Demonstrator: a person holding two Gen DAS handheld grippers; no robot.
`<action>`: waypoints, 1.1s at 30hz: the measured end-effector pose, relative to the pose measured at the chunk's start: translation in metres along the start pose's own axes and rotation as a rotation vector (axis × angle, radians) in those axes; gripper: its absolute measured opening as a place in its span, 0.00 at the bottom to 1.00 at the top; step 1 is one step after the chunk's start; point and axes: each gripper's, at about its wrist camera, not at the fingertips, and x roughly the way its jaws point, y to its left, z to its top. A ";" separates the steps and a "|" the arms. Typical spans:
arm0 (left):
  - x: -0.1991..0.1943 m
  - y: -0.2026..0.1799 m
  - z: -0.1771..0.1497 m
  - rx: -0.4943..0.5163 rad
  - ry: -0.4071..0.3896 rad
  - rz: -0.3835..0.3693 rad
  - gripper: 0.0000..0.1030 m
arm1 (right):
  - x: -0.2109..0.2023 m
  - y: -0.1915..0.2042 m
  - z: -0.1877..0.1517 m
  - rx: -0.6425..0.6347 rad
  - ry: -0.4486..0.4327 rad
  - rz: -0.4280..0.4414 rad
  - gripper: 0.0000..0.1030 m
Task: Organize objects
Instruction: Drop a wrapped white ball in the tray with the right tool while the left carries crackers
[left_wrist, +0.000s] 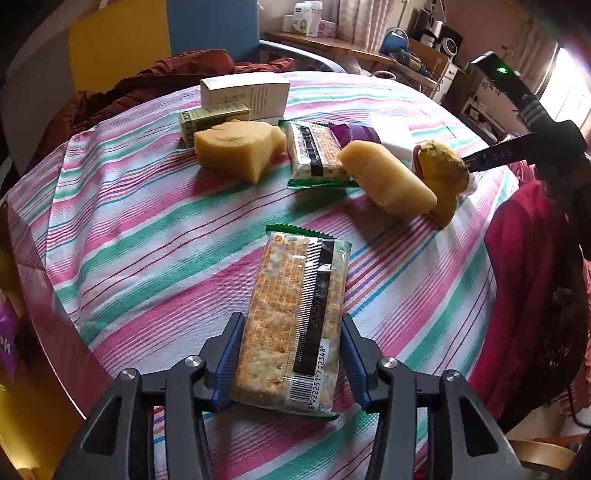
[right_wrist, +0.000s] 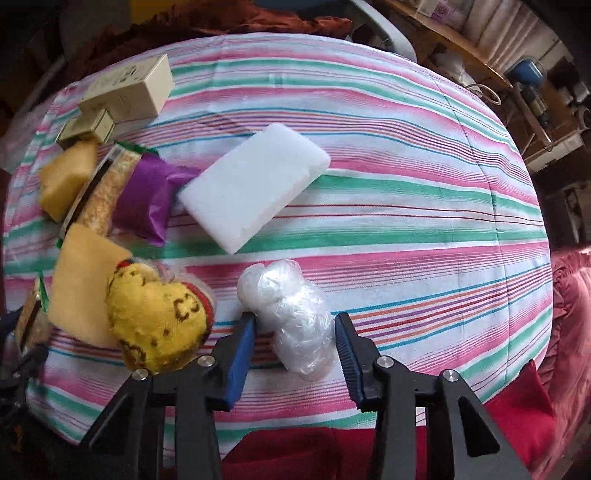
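My left gripper (left_wrist: 291, 325) is shut on a cracker packet (left_wrist: 295, 317), holding it by its long sides over the striped tablecloth (left_wrist: 147, 236). My right gripper (right_wrist: 295, 325) is open, its jaws on either side of a crumpled clear plastic bag (right_wrist: 291, 314) without pressing it. To its left lie a yellow plush toy (right_wrist: 159, 317), a yellow sponge block (right_wrist: 81, 280), a purple pouch (right_wrist: 147, 192), a second cracker packet (right_wrist: 107, 188) and a white foam block (right_wrist: 255, 184). The right gripper's dark finger shows in the left wrist view (left_wrist: 517, 151) beside the plush toy (left_wrist: 443, 170).
Two cartons (left_wrist: 243, 96) (left_wrist: 210, 118) and a yellow sponge wedge (left_wrist: 236, 147) sit at the table's far side. A dark red coat (left_wrist: 147, 81) hangs over a chair behind the table. Red fabric (right_wrist: 517, 417) lies at the near table edge. Cluttered shelves (left_wrist: 424, 55) stand at the back right.
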 end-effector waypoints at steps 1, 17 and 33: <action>-0.001 0.001 0.000 -0.009 -0.004 -0.004 0.48 | -0.003 -0.004 -0.001 0.020 -0.020 0.007 0.38; -0.105 0.046 -0.020 -0.222 -0.220 -0.016 0.48 | -0.136 0.034 -0.013 0.085 -0.435 0.168 0.38; -0.181 0.214 -0.123 -0.673 -0.295 0.273 0.48 | -0.136 0.290 -0.018 -0.310 -0.389 0.532 0.38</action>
